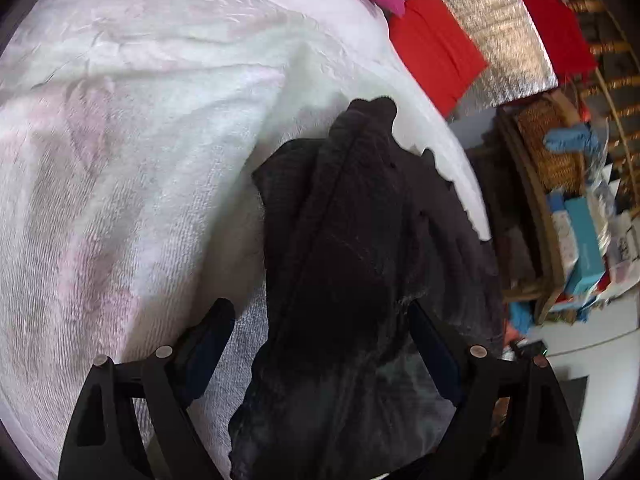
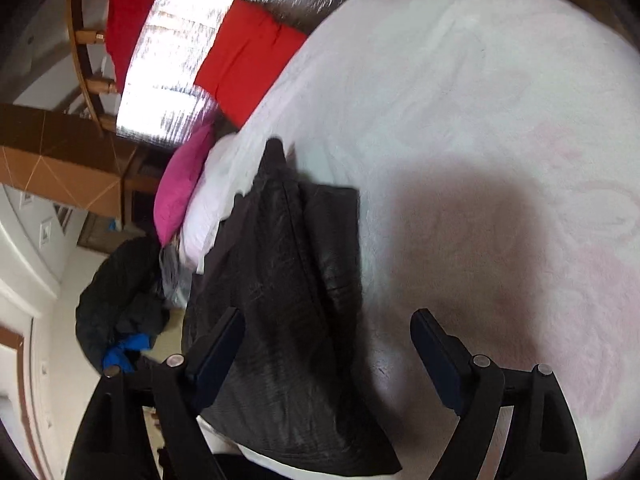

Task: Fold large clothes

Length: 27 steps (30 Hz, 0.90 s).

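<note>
A dark, almost black garment (image 1: 352,248) lies bunched along the edge of a bed covered with a white and pale pink fleecy blanket (image 1: 132,152). My left gripper (image 1: 320,320) is open, its fingers wide apart on either side of the garment's near end. In the right wrist view the same garment (image 2: 288,280) lies folded into a long strip at the bed's left edge. My right gripper (image 2: 328,328) is open; its left finger (image 2: 218,354) rests over the garment and its right finger (image 2: 434,354) is over the blanket (image 2: 480,120).
A magenta pillow (image 2: 180,184) and a white pillow (image 2: 212,204) lie at the bed's far end. Red cushions (image 1: 432,48) lean on a silver foil wall. A wicker shelf with boxes (image 1: 560,200) stands beside the bed. A dark pile of clothes (image 2: 120,296) lies on the floor.
</note>
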Motion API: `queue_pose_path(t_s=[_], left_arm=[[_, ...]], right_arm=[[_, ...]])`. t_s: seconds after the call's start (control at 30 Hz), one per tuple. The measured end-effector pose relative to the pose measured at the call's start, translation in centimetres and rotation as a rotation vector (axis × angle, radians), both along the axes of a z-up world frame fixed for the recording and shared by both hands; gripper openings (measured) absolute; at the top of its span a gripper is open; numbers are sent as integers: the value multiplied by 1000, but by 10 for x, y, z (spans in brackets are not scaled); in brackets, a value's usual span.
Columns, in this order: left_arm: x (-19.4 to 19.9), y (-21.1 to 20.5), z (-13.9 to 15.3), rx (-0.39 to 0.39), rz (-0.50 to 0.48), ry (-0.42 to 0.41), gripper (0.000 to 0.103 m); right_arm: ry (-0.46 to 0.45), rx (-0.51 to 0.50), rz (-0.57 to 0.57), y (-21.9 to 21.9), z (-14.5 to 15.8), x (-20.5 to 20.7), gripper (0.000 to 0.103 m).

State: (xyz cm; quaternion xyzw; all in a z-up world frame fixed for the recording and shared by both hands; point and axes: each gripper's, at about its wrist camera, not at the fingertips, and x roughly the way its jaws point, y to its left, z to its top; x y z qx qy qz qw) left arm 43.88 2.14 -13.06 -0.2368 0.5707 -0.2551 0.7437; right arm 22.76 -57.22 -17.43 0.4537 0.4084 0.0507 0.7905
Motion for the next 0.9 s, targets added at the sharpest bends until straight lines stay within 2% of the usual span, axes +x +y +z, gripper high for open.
queue_pose_path(t_s=[0.1,0.17,0.23,0.33,0.43,0.57,0.63,0.73,0.77,0.8,0.87,0.9], left_arm=[[1,-13,-1,34,-50,-14,93],[6,-21,-2,35,-86,-25,94],[9,-27,-3,20,-127,-24,96],[16,-42,-3,-14,-187,-31,98],[17,-58,-1,-32,-214,-31,98],[23,-76,0,-88,-239,-20,101],[25,-86,-1,-67,-254,-34,101],[26,-88,-2,-80,-238,-46,100],[26,-87,0,-80,-231,-51,96],[27,-87,2,-83,-211,-62,92],[30,-87,6,-70,-175,-87,66],[32,-86,8,-70,-162,-99,61]], right_arm=[[26,-3,54,2,-11,9,87],[-3,-8,93,7,-13,17,87],[-24,27,129,11,-16,26,87],[-52,12,190,21,-15,39,88],[-72,63,262,36,-18,55,88],[-73,30,362,68,-16,76,90],[-75,12,370,79,-13,83,90],[-62,-13,327,85,-11,88,87],[-60,-39,315,88,-9,88,79],[-53,-77,302,92,-7,88,61],[-50,-137,282,100,-2,91,51],[-52,-169,274,104,1,93,45]])
